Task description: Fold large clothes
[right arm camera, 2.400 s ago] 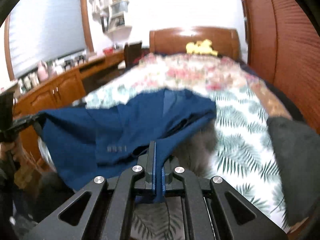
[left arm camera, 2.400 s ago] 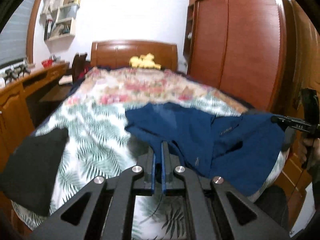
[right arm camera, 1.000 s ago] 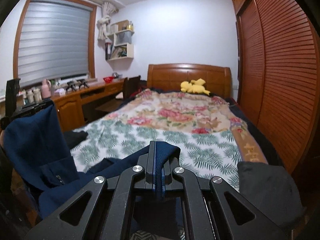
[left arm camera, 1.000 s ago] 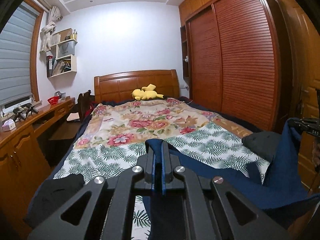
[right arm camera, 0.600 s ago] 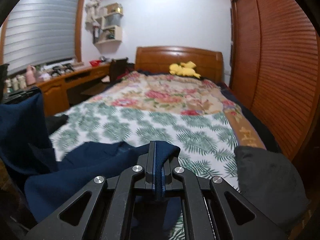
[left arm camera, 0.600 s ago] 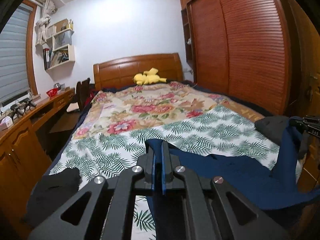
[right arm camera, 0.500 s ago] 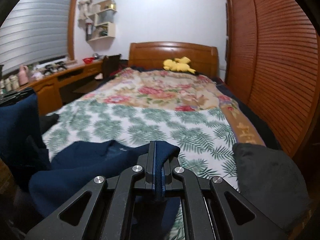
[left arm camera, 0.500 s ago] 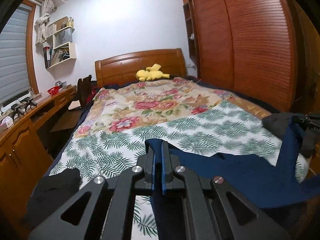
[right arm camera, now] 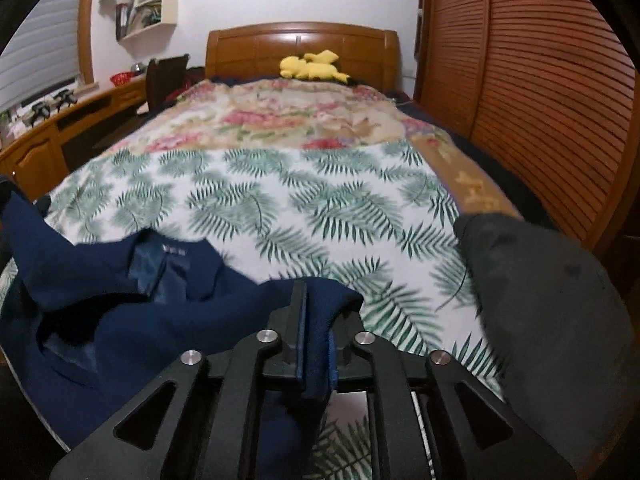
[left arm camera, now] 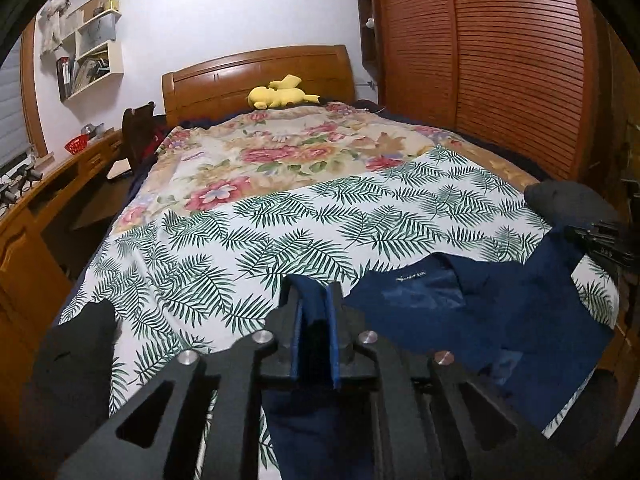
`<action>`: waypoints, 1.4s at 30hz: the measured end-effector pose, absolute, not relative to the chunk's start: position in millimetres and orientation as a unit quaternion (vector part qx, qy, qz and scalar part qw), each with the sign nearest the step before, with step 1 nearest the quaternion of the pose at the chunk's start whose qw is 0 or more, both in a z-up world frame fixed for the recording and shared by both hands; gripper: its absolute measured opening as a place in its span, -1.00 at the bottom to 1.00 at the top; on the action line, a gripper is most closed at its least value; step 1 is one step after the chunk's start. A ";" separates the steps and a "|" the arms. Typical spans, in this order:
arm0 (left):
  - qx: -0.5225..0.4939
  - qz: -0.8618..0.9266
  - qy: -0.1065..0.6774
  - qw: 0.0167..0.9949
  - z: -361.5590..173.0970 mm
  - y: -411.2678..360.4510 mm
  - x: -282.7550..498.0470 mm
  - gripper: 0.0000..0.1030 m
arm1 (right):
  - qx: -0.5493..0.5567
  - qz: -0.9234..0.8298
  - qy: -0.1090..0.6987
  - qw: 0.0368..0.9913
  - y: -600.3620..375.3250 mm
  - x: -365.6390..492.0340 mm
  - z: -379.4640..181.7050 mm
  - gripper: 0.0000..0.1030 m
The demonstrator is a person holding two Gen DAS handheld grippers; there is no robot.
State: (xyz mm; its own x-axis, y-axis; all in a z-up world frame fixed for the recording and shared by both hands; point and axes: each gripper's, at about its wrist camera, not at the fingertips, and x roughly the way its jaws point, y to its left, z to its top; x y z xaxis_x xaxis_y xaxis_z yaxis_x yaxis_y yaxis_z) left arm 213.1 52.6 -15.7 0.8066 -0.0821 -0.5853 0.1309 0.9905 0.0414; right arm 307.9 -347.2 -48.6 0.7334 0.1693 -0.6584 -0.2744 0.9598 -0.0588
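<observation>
Now both tongs, left tongs (left arm camera: pixel 315 312) and right tongs (right arm camera: pixel 316 334), have just been opening, seemingly loosening the blue jacket (left arm camera: pixel 460 312) onto the bed (left arm camera: pixel 280 216), cloth between them.

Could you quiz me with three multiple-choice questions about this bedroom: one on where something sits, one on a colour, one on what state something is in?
1. Where is the yellow plush toy?
A. At the headboard end of the bed
B. On the wall shelf
C. On the desk

2. What colour is the jacket that both tools hold?
A. Red
B. Navy blue
C. White

3. How does the jacket lie?
A. Neatly folded into a square
B. Hanging in the wardrobe
C. Rumpled and spread across the near end of the leaf-print sheet

Answers: 1 A, it lies just before the wooden headboard. 2 B, the cloth between the left gripper fingers and the right gripper fingers is dark blue. 3 C, it lies creased with its lining and label showing, and the jaws have just been opening with cloth between them.
</observation>
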 end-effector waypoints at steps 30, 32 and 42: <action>-0.010 -0.131 0.278 0.952 -80.9 54.2 162.7 -0.18 | -0.183 0.230 0.415 0.861 -219.7 255.4 -113.5 -0.53; -0.009 -0.133 0.275 0.952 -79.4 55.5 160.8 -0.18 | -0.194 0.229 0.412 0.860 -217.7 261.5 -108.8 -0.90; -0.024 -0.122 0.271 0.955 -77.3 70.7 158.7 -0.17 | -0.259 0.199 0.365 0.872 -154.2 355.7 -68.8 -0.97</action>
State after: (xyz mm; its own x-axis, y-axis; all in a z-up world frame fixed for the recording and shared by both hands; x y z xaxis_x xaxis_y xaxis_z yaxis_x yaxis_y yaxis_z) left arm 158.7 70.7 -77.3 0.8234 -0.2464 -0.5112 0.2199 0.9690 -0.1128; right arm 355.7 -154.2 -68.8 0.6548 0.1584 -0.7390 -0.5362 0.7865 -0.3065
